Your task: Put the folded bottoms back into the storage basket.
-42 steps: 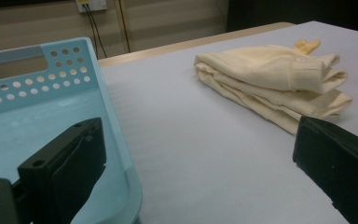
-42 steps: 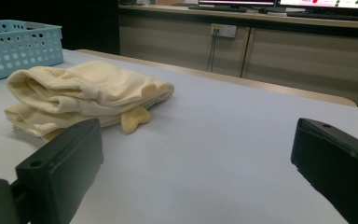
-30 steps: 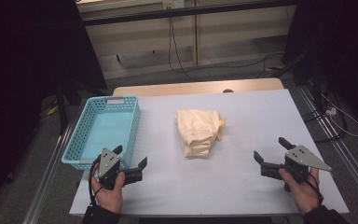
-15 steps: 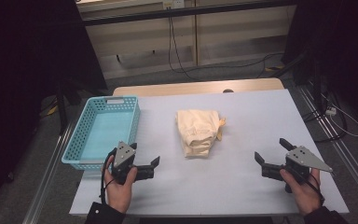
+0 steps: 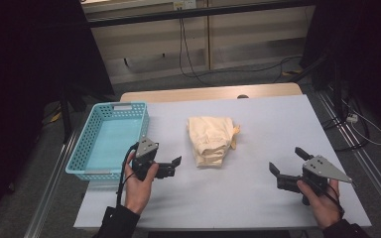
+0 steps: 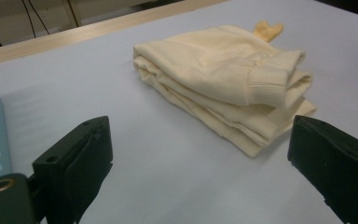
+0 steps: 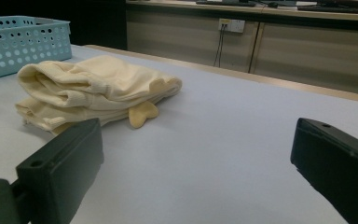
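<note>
From above, the folded cream garment (image 5: 210, 140) sits mid-table (image 5: 258, 119), long axis running front to back, with the left gripper (image 5: 171, 166) just beside its near-left corner and clearly nearer than the right gripper (image 5: 286, 170). Left gripper view: fingers (image 6: 77, 161) spread wide, pointing at the garment's folded edge. Right gripper view: fingers (image 7: 63, 168) also wide, garment well off, basket (image 7: 23, 39) behind.

High view overhead; gripper views low, sharing folded cloth (image 5: 210, 140), seemingly near.
</note>
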{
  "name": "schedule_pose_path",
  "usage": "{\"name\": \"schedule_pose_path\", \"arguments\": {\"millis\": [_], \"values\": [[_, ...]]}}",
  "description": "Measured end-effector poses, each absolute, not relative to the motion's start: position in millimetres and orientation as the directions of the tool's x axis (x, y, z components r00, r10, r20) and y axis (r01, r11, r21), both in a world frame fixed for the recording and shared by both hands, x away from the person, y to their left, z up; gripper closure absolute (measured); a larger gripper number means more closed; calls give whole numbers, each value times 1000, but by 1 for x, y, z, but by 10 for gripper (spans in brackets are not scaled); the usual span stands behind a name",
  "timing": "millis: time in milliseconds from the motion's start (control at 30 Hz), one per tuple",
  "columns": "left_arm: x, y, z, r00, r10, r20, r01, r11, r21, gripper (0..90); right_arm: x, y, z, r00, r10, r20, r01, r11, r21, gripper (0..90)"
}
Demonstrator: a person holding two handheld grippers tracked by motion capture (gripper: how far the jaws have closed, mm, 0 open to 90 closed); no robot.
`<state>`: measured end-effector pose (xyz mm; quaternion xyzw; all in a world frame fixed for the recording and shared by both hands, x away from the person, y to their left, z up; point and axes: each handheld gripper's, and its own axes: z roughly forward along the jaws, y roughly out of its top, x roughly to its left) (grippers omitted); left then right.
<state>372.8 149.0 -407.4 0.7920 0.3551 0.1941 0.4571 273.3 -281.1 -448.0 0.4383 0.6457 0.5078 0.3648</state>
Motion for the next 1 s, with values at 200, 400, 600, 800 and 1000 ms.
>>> {"name": "schedule_pose_path", "arguments": {"millis": [200,400,600,800,1000], "values": [[390,136,-408,675,738,-18,402,-346,848,68,274,-281,-448,-358,933,-21,194,97,976,21],[405,127,-407,689,723,-44,422,-351,836,68,274,-279,-448,-365,931,-25,192,102,976,21],[417,119,-407,692,721,-27,418,-370,830,80,274,-279,-448,-370,929,-28,197,107,975,23],[431,111,-406,693,720,-27,433,-386,815,80,274,-278,-448,-374,927,-29,197,110,974,23],[449,107,-408,666,745,-38,469,-379,798,74,274,-278,-449,-380,925,-29,199,112,973,23]]}}
